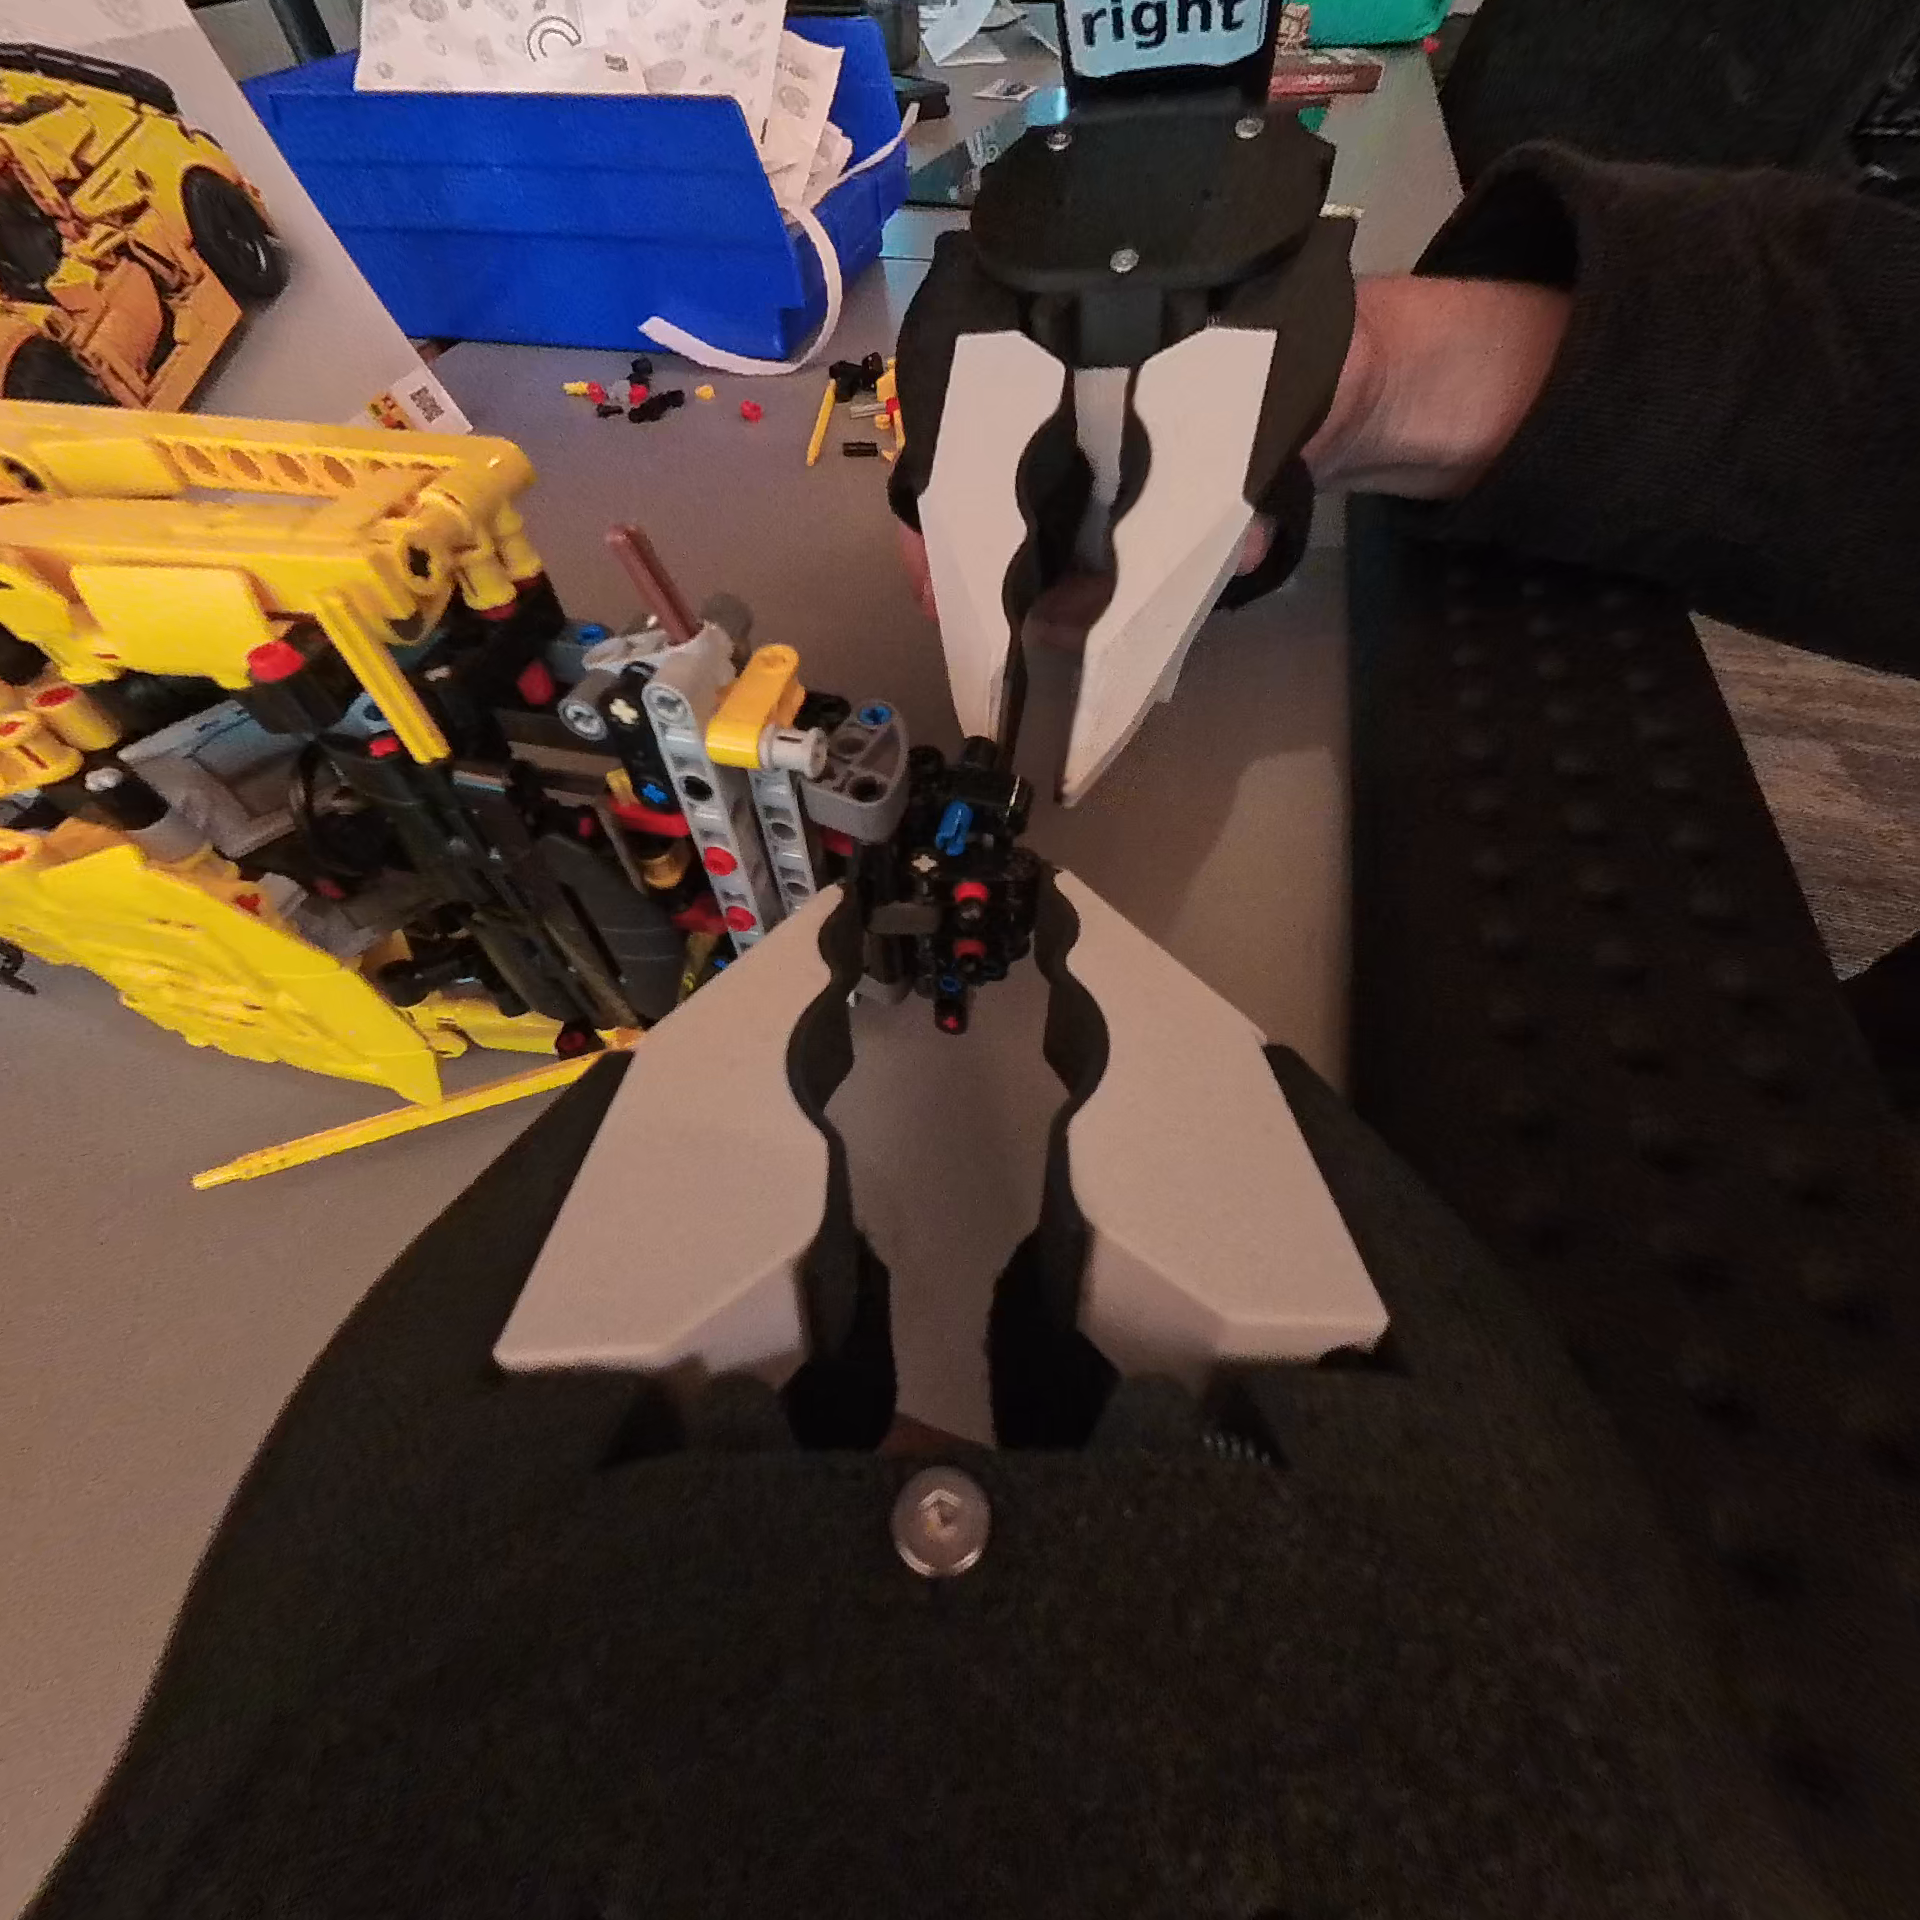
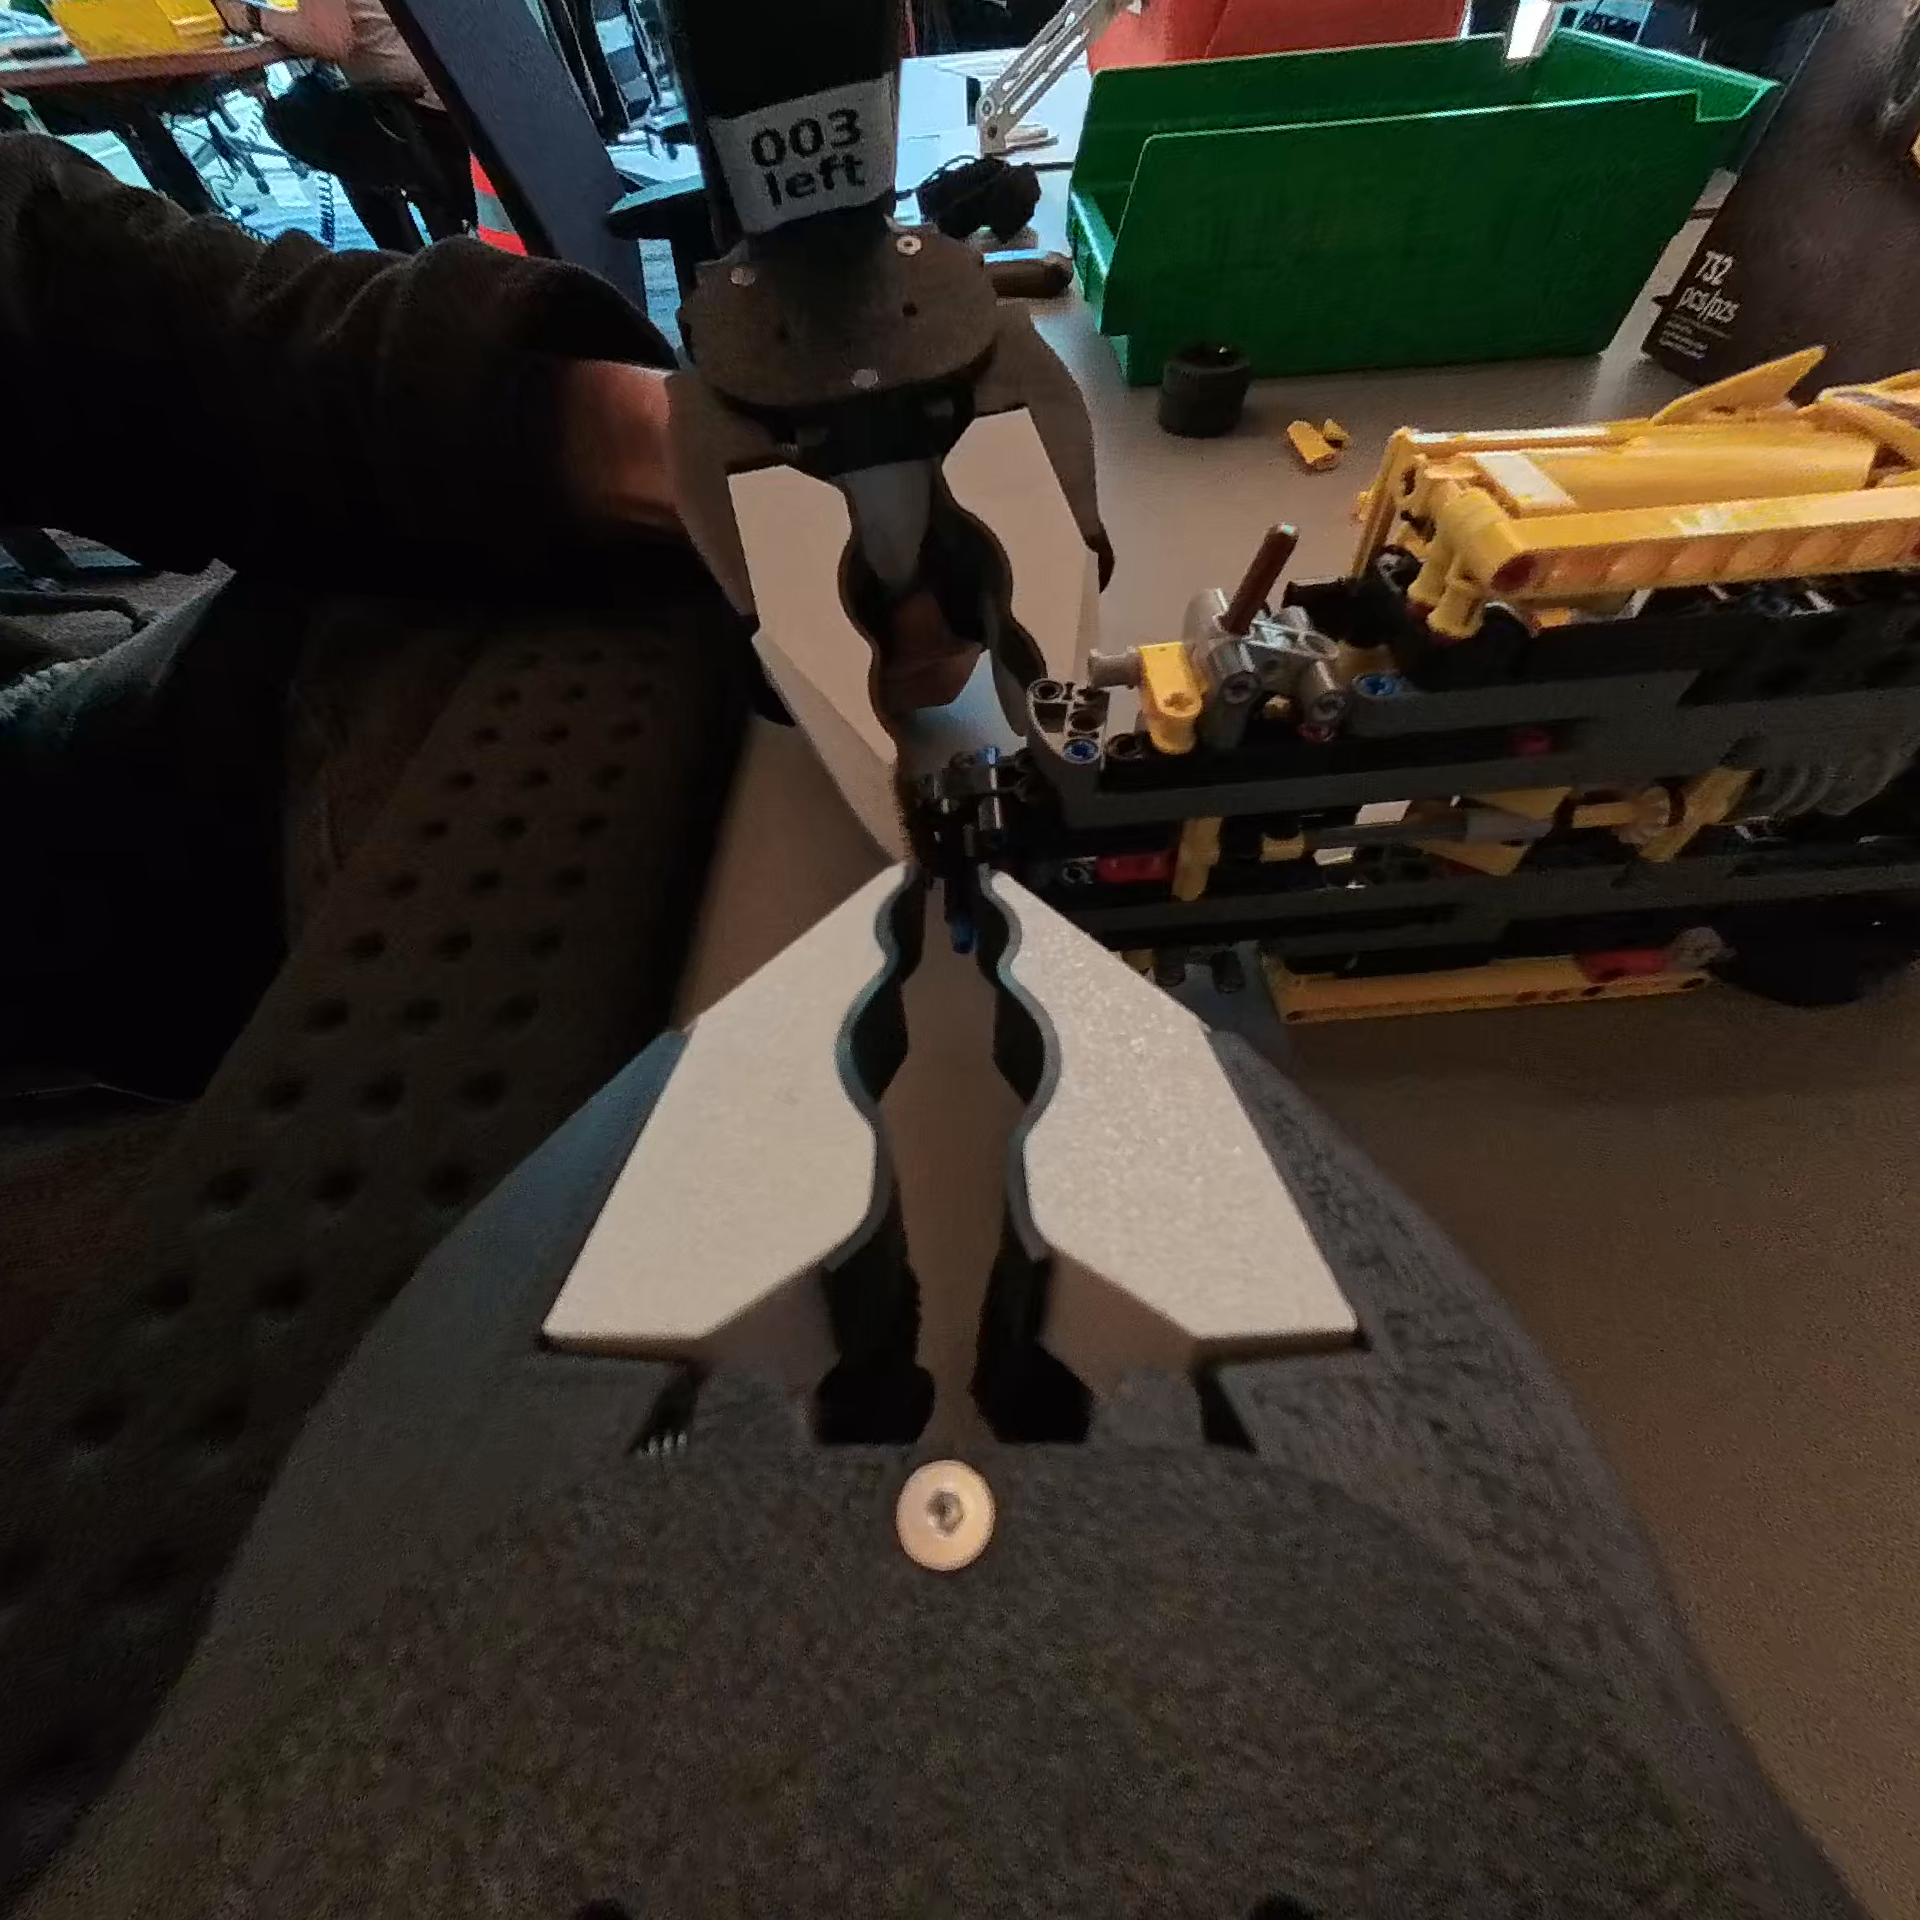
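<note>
A yellow and black brick-built vehicle model (image 1: pixel 260 623) lies on its side on the grey table (image 1: pixel 208 1351). A small black block assembly (image 1: pixel 961 904) with red and blue pins sticks out of its near end. My left gripper (image 1: pixel 948 891) is shut on this assembly, one finger on each side. My right gripper (image 1: pixel 1023 774) comes from the opposite side, shut on a thin black rod (image 1: pixel 1013 665) whose end meets the top of the assembly. In the right wrist view, my right gripper (image 2: pixel 948 878) pinches the rod (image 2: pixel 958 904), with the left gripper (image 2: pixel 971 774) and model (image 2: pixel 1558 540) beyond.
A blue bin (image 1: pixel 582 208) with paper sheets and the model's box (image 1: pixel 125 208) stand behind. Loose small pieces (image 1: pixel 644 395) and a long yellow strip (image 1: pixel 416 1117) lie on the table. A green bin (image 2: pixel 1351 239) and a black tyre (image 2: pixel 1203 390) stand farther off. A black perforated chair (image 1: pixel 1558 935) borders the table. My left and right fingertips are right by each other.
</note>
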A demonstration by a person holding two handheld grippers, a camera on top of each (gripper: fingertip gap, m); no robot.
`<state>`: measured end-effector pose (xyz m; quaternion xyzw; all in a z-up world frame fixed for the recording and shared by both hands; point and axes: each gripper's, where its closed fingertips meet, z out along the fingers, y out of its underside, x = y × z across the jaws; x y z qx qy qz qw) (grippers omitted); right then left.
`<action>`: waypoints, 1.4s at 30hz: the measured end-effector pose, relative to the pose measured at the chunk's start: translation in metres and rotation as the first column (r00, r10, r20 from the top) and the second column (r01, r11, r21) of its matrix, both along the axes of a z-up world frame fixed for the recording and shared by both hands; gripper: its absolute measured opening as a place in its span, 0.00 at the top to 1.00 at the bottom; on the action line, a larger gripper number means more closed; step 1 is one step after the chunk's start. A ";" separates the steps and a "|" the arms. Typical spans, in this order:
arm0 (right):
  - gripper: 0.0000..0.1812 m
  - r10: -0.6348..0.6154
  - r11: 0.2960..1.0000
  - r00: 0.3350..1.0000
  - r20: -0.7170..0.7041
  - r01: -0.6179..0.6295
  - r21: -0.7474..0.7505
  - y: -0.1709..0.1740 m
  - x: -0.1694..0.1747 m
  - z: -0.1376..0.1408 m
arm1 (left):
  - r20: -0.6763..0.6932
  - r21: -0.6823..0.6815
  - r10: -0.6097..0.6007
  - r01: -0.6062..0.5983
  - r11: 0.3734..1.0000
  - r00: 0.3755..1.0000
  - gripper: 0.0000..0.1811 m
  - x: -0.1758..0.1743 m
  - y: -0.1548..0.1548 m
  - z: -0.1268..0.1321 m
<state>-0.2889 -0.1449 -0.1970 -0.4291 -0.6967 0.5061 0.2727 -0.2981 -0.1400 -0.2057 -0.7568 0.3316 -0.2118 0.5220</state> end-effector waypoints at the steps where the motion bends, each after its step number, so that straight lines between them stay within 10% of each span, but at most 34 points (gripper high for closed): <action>1: 0.96 -0.003 1.000 1.000 -0.002 0.004 0.013 0.001 0.000 0.000 | -0.001 0.001 -0.002 0.002 1.000 1.000 0.82 0.001 0.000 0.000; 14: 0.85 -0.039 0.999 0.999 -0.014 0.040 0.017 0.003 -0.007 0.000 | -0.011 0.013 0.010 -0.010 1.000 1.000 0.82 0.001 0.001 0.000; 42: 0.96 0.033 0.999 0.999 0.013 -0.034 0.009 -0.006 0.002 0.005 | 0.056 0.007 -0.093 0.093 0.996 0.994 0.82 0.005 -0.014 0.008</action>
